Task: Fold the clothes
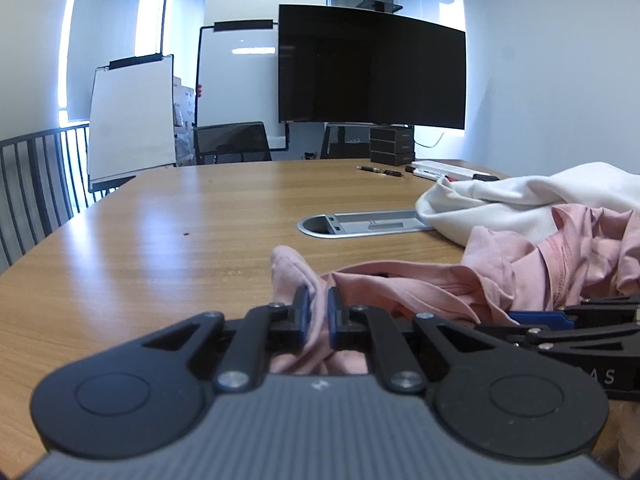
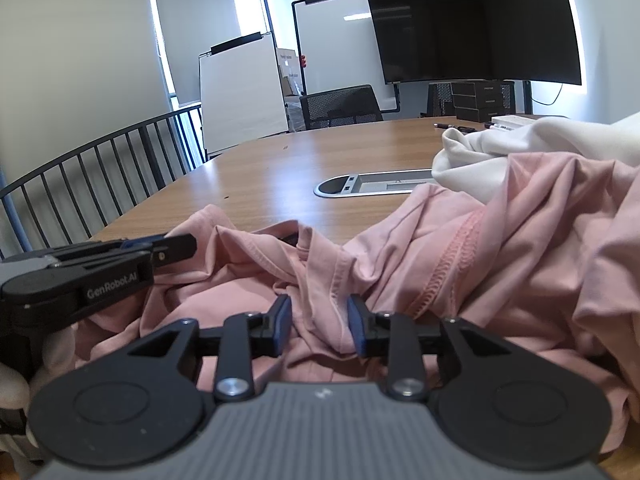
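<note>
Room: meeting room with a long wooden table [image 1: 168,216], its grain glossy under window glare.
Left claw [image 1: 318,314]: nearly shut, its blue pads pinching a bunched corner of the pink shirt [image 1: 420,292] — cloth pokes up between and past the fingertips.
Right claw [image 2: 320,316]: jaws partway apart, straddling a raised ridge of the same shirt; the pads do not seem to press it, so I judge nothing is gripped there.
Key relation: the shirt lies straight ahead of and under the right claw, its bulk heaped to the right, while the left claw comes in from the left side and holds the near-left edge; the right claw is nearer the heap and the stitched hem [image 2: 452,256].
Next move, as a judgement: the right claw must close on an edge well apart from the left one so the cloth can be drawn flat.
Shirt: soft, thin jersey, matte, heavily creased — no clear long axis yet.
White garment [image 1: 520,200]: thicker, smoother fabric, lying behind and partly under the pink.
Cable hatch [image 1: 360,224]: grey metal oval set in the table.
Beyond: pens [image 1: 380,171], black screen [image 1: 372,76], whiteboards [image 1: 132,116].
</note>
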`<state>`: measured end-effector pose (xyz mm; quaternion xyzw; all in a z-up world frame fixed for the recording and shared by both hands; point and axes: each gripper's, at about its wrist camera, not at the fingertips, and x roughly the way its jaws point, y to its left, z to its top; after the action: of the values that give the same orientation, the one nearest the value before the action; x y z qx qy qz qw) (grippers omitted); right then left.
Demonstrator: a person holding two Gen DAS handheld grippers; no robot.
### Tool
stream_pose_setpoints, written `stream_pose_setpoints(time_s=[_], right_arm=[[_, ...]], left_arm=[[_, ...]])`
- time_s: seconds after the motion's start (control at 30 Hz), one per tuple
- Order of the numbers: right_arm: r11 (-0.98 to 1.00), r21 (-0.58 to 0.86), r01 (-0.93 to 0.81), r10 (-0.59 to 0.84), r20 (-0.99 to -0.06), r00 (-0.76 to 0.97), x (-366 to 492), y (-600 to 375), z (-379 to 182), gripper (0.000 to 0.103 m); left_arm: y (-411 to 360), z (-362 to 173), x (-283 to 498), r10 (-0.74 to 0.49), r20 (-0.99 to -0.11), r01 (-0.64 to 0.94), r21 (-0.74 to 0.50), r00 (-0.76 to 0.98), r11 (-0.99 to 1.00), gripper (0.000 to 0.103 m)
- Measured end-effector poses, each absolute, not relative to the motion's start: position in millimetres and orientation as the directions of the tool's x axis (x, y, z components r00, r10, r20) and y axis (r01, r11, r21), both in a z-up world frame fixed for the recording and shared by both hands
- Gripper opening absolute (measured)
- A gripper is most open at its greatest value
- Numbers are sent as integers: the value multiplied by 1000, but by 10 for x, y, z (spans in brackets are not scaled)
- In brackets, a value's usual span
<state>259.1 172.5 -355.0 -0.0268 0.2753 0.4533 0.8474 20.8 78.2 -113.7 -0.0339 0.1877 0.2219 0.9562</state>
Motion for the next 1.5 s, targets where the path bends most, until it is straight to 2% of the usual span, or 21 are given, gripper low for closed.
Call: stream_pose_setpoints(time_s=[0.3, 0.63, 1.0, 1.17, 1.37, 1.5], right_arm=[[600, 241, -763, 767, -445, 462, 2605, 1634, -3513, 35], [628, 368, -686, 774, -388, 500, 2770, 1515, -3509, 36], [651, 387, -653, 759, -323, 566, 2884, 1477, -3498, 37], [651, 432, -624, 754, -270, 599, 2906, 1390, -3471, 55], [606, 561, -565, 764, -213, 609, 3117, 1181, -3486, 60], [601, 566, -564, 766, -207, 609, 3188, 1170, -3498, 59]], left_arm=[[720, -1136, 176, 397, -371, -419, 22, 840, 908, 8], [664, -1128, 174, 364, -364, -383, 22, 857, 924, 8], [634, -1138, 162, 323, -362, -339, 22, 874, 941, 8], [569, -1130, 148, 307, -337, -311, 43, 890, 949, 8], [484, -1146, 149, 310, -307, -298, 88, 899, 951, 8], [458, -1137, 124, 288, -283, -273, 92, 915, 958, 8]])
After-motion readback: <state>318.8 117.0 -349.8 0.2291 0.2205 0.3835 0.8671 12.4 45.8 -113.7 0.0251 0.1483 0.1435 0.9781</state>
